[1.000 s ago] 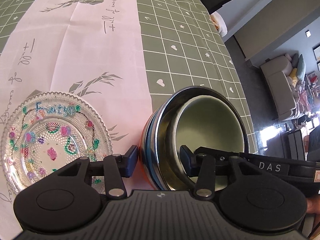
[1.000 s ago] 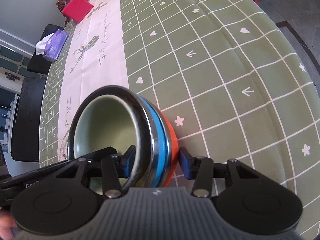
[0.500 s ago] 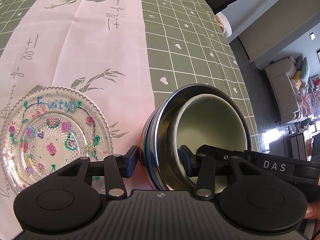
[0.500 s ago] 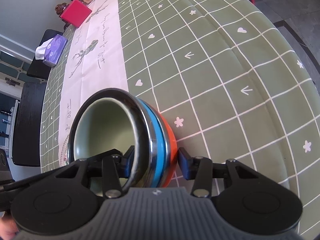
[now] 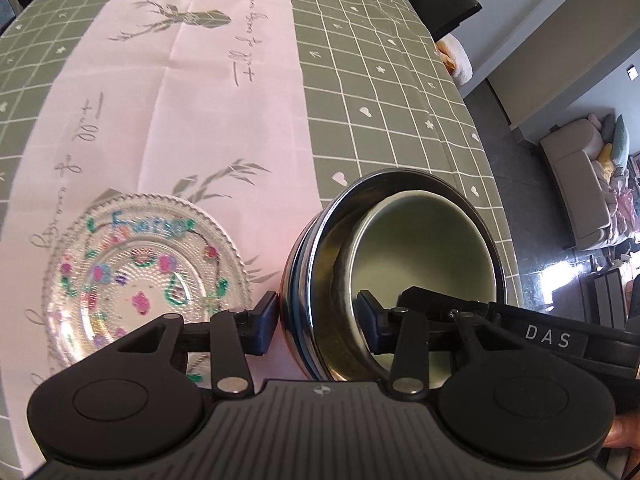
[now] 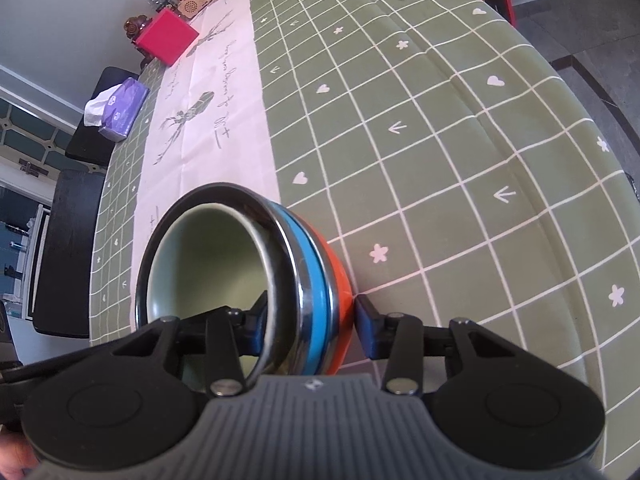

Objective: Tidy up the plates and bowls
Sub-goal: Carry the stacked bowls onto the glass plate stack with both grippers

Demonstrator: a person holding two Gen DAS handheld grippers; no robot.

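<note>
table: long table under a green grid-pattern tablecloth [image 6: 440, 140] with a pale pink runner [image 5: 192, 92] printed with deer and script down its middle
bowl stack: nested bowls [image 5: 400, 264], pale green ceramic bowl inside a shiny steel one, blue and orange rims outside; tilted, mouth facing up the table, straddling the runner's edge and the green cloth; probably lifted off the cloth, hard to tell
plate: clear embossed glass plate [image 5: 144, 276] with painted flowers, flat on the runner just beside the stack
left gripper: left gripper [image 5: 316, 322] jaws closing, one pad outside the stack wall, one inside, pressing it
right gripper: right gripper [image 6: 312, 322] clamps the opposite wall the same way
far end: red box [image 6: 166, 38], purple tissue pack [image 6: 120, 110], bottles
</note>
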